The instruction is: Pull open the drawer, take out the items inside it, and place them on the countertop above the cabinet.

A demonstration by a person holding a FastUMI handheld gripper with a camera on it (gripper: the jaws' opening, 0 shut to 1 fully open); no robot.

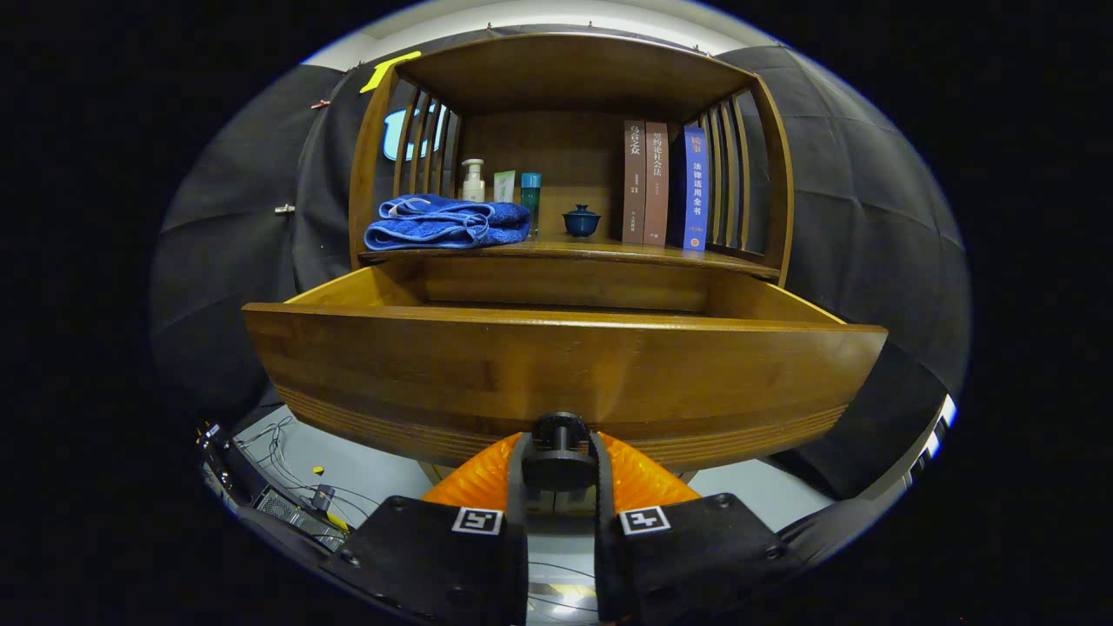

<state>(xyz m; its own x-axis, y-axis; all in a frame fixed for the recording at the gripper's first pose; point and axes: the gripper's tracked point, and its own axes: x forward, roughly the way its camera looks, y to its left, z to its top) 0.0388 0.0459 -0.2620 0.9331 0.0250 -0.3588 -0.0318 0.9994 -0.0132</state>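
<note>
The hand-held gripper (561, 465) is closed on the round knob (559, 432) at the middle of the drawer (556, 369) front, which stands pulled out toward it, its long axis left-right, interior hidden, below the far surface (609, 252).

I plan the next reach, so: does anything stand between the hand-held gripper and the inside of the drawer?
Yes. The hand-held gripper is shut on the knob, below the drawer's front panel. That panel hides the inside, so any items cannot be seen.
</note>
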